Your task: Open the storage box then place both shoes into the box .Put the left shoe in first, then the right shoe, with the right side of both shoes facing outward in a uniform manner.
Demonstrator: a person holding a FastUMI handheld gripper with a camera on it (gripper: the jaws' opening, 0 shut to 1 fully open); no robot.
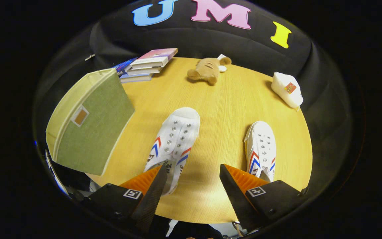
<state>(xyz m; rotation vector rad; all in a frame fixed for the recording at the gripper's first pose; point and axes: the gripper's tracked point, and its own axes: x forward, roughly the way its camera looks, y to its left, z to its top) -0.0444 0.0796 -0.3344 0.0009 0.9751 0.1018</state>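
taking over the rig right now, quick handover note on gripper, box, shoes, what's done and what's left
Gripper: open, holding nothing, above the table.
Storage box: green, closed, beyond the left finger.
Shoes: both on the table, toes pointing away. One shoe just ahead of the left finger, the other shoe beside the right finger.
Done: nothing yet.
Left: open the box, put in the left shoe, then the right, right sides facing outward.

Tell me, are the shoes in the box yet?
Not yet. Nothing looks done: the green storage box is closed, and the left shoe and right shoe sit on the table. The claw is open and empty above the table between them. Opening the box and loading both shoes remain.
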